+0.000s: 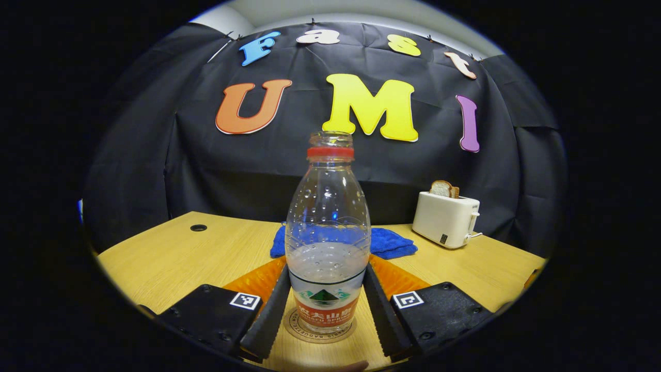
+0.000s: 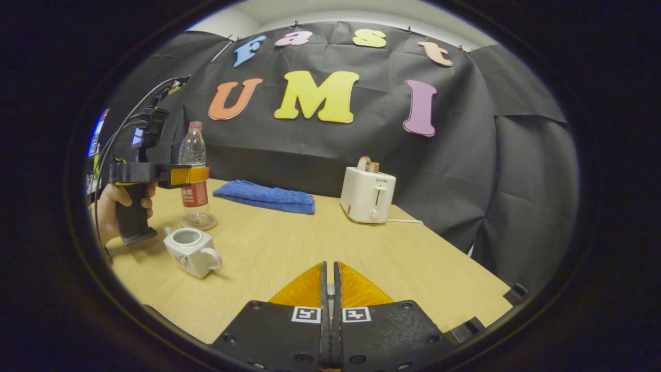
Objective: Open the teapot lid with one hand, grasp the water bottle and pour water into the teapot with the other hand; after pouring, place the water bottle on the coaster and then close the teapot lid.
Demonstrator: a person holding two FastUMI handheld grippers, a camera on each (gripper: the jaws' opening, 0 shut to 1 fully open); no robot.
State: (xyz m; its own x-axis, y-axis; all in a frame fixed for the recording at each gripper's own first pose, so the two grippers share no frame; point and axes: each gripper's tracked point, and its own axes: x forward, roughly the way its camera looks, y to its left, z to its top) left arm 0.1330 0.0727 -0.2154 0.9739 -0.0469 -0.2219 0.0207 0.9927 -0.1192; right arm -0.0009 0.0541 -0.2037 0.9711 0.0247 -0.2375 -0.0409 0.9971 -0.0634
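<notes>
In the left gripper view, the clear plastic water bottle with a red neck ring and a red-and-white label (image 1: 327, 243) stands upright at the centre of the frame, its base on a round transparent coaster (image 1: 320, 330) on the light wooden tabletop (image 1: 170, 258). The left gripper (image 1: 326, 305) has its fingers (image 1: 271, 310) spread on either side of the bottle's lower body, close against the label band; whether they press it or just flank it is hard to judge. The bottle has no cap and is partly filled.

In the right gripper view, the right gripper (image 2: 329, 289) at bottom centre has its fingers closed together with nothing between them. At the left of that frame a hand (image 2: 116, 206) holds the left gripper at the bottle. Just in front of the coaster sits a small white ceramic teapot (image 2: 192, 252), its top open. A folded blue cloth (image 2: 266, 196) and a white toaster with bread (image 2: 367, 194) lie farther back.
</notes>
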